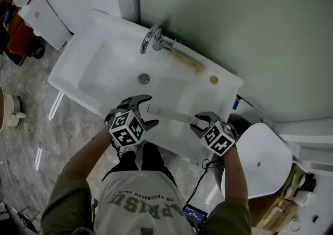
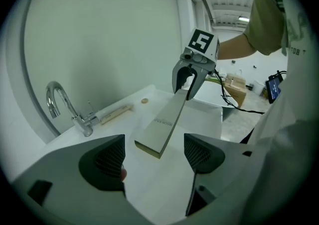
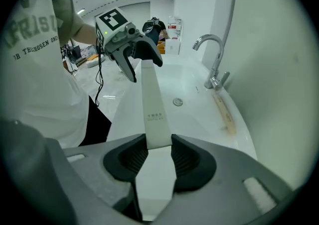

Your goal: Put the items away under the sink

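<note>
On the rear ledge of the sink [image 1: 99, 75] the faucet [image 1: 151, 39] is set, at 12 o'clock from the drain [image 1: 144, 78]. A narrow pack [image 1: 184, 60] is laid along that ledge at 4 o'clock from the faucet, and a small disc [image 1: 214, 79] is placed beyond it, again at 4 o'clock. The long box [image 1: 169, 115] is held above the basin's front, at 5 o'clock from the drain. Its 3 o'clock end is clamped in the right gripper [image 1: 196, 123]; its 9 o'clock end is placed between the parted jaws of the left gripper [image 1: 148, 110], without contact. A stool [image 1: 260, 158] is found at 4 o'clock from the sink.

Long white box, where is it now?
Head view: the box is held over the sink, one end in the right gripper, the other near the open left gripper.
</note>
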The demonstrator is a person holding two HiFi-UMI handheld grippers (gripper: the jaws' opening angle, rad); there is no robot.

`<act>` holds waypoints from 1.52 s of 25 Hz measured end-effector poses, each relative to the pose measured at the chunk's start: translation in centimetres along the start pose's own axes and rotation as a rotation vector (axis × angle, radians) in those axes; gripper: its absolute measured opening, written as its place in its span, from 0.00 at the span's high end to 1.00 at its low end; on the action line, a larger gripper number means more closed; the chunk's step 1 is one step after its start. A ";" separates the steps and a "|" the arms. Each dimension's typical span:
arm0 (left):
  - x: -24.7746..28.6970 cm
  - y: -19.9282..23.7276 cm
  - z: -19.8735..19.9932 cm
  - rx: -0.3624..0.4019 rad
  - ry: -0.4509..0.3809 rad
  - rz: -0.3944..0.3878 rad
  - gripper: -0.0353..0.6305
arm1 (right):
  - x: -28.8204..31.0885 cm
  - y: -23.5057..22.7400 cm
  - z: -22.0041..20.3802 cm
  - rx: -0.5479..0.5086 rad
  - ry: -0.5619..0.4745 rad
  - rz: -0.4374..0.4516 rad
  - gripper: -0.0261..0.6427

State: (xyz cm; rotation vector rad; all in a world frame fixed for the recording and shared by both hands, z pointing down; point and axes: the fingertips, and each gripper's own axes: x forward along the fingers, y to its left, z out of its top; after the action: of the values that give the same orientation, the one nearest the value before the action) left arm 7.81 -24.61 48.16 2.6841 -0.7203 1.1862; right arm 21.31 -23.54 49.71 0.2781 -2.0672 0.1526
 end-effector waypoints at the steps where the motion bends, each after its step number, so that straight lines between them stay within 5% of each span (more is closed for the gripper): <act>1: -0.4 -0.9 -0.6 0.020 0.006 -0.024 0.41 | 0.0 1.3 0.0 0.006 0.007 -0.002 0.75; 14: -5.4 -11.6 -7.4 0.237 0.036 -0.288 0.42 | 0.0 16.7 -0.2 0.157 0.067 -0.078 0.75; 22: -6.7 -15.9 -8.1 0.324 0.028 -0.331 0.63 | -0.2 22.1 -1.2 0.209 0.083 -0.105 0.75; 30: -8.2 -21.3 -8.3 0.410 0.037 -0.391 0.71 | -2.1 25.7 -3.6 0.188 0.110 -0.075 0.74; 38: -9.6 -27.8 -8.0 0.343 0.001 -0.356 0.73 | -4.5 29.9 -6.6 0.094 0.117 -0.011 0.74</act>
State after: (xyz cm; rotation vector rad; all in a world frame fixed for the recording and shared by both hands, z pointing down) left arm 9.94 5.74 48.90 2.9071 -0.0252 1.3074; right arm 21.23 7.36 49.26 0.3302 -1.9449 0.2542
